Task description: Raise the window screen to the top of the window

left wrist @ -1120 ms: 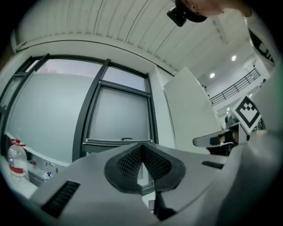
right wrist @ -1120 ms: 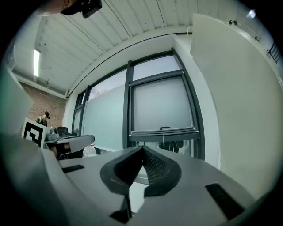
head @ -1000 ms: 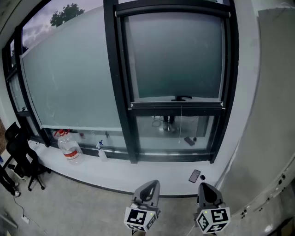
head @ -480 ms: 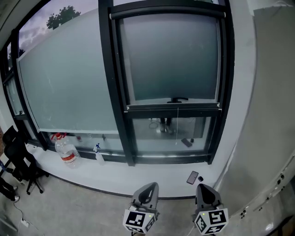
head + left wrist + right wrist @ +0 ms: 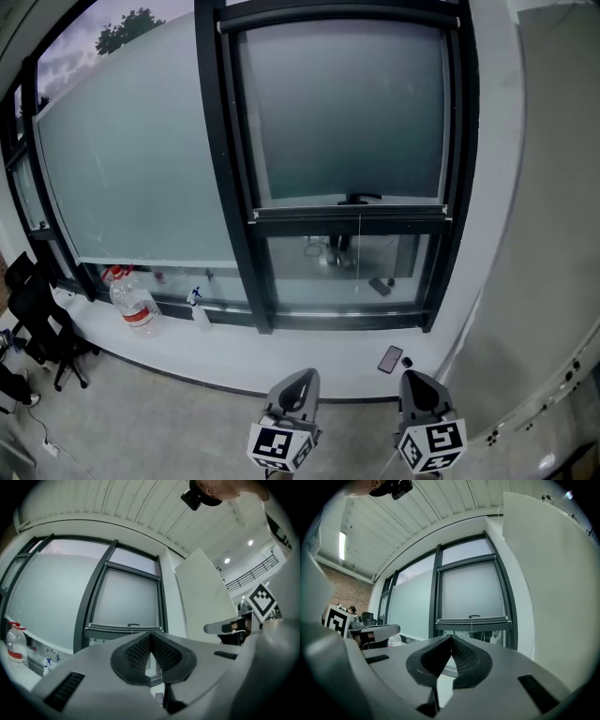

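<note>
Grey window screen [image 5: 347,112] covers most of the right-hand pane, its bottom bar [image 5: 349,212] well above the sill [image 5: 281,354]. Before the sill, the left tool [image 5: 300,382] and right tool [image 5: 418,384] are both closed tight, holding nothing.

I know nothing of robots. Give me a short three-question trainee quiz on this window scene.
1. True or false: uncovered window shows below the grey mesh window screen's black bottom bar.
2. What lies on the white window sill below it? A a dark flat phone; B a red mug; C an open book.
3. Are the fingers of the left gripper and right gripper open or shut?
Key: 1 true; 2 A; 3 shut.
</note>
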`<act>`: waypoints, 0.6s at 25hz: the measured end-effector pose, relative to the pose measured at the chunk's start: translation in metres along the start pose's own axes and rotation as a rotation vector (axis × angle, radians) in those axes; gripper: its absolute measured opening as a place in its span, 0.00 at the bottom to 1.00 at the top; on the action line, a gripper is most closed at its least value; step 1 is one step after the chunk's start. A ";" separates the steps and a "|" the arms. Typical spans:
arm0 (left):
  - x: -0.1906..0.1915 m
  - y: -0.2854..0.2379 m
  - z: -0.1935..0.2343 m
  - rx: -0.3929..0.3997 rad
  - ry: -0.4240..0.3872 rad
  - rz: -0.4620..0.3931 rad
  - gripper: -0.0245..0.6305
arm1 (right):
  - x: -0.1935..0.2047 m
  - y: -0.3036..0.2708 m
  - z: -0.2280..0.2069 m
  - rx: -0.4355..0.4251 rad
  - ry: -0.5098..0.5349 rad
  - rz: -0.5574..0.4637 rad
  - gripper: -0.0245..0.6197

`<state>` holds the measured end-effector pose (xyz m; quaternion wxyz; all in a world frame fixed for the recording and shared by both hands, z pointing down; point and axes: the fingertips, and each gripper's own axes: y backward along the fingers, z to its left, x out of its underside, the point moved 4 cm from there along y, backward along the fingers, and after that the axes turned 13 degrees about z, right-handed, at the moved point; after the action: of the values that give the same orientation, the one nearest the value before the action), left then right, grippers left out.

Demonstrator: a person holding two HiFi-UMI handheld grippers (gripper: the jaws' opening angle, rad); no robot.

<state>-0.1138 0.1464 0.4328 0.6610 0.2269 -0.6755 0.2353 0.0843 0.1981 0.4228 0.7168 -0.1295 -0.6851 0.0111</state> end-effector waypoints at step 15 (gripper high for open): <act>0.009 -0.052 0.028 -0.037 0.012 0.033 0.04 | 0.007 -0.058 -0.030 -0.029 -0.026 0.047 0.05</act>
<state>-0.1037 0.0886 0.4426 0.6651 0.2021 -0.6795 0.2348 0.1053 0.1387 0.4404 0.7056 -0.1559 -0.6910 0.0195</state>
